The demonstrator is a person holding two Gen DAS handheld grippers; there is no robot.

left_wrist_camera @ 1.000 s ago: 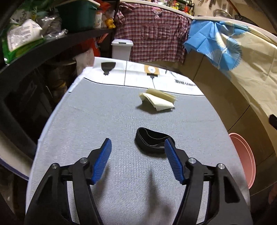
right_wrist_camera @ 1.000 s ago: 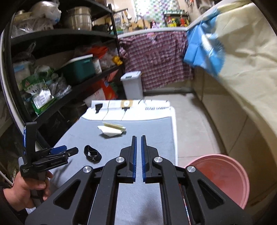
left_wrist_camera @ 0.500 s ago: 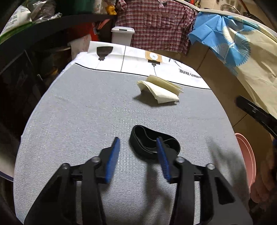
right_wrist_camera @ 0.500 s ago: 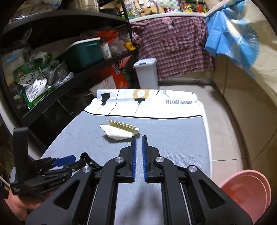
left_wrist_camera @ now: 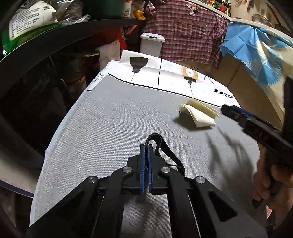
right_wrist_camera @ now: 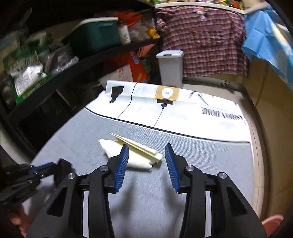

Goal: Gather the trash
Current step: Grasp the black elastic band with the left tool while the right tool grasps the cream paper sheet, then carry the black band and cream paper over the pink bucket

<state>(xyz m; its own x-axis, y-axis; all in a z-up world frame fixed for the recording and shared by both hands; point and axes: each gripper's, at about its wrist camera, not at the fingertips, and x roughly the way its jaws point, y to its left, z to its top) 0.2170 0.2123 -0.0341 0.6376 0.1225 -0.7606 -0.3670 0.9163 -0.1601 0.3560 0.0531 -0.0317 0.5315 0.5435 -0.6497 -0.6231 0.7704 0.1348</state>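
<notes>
Working over the grey counter (left_wrist_camera: 113, 128), I take the folded napkin (right_wrist_camera: 135, 157) as my mark. My right hand-held gripper (right_wrist_camera: 146, 164) hangs just short of the napkin, fingers spread wide and holding nothing. My left hand-held gripper (left_wrist_camera: 146, 163) sits nearer me and left of the napkin, pads pinched on the black band (left_wrist_camera: 164, 148), which lies on the cloth.

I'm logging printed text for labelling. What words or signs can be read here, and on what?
"HOME", upside down, preceded by a blurred word: white printed cloth at the table's far end.
Light-bulb sign: tan patch on that cloth.
Shelf packets: print too small to read.
</notes>
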